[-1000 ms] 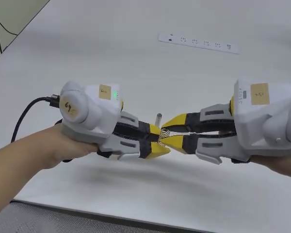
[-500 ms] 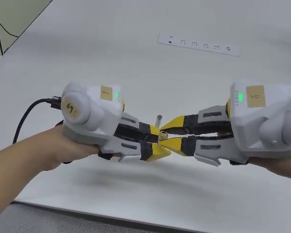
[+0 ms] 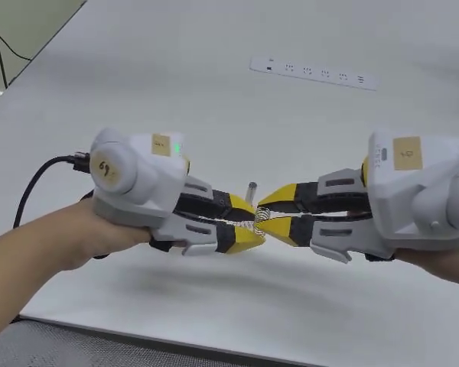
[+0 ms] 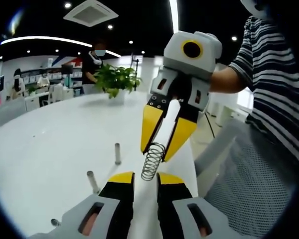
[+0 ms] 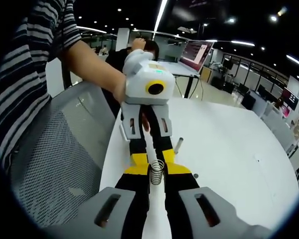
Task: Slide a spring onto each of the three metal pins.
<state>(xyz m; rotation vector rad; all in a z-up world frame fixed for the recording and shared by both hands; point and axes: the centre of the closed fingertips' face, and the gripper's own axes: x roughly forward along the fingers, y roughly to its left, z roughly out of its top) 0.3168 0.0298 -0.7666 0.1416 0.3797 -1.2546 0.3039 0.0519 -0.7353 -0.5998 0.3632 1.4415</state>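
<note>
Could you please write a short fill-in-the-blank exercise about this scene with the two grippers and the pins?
1. The left gripper and the right gripper meet tip to tip and hold a coiled ____ between their jaws.
2. The tips of all four jaws are coloured ____.
3. In the left gripper view, ____ bare metal pins stand upright on the white table.

Missing words: spring; yellow; three.

Spring (image 3: 261,219) between left gripper (image 3: 249,226) and right gripper (image 3: 272,215), above table (image 3: 176,99); pin (image 3: 251,189) just behind; power strip (image 3: 314,70) far back.
</note>
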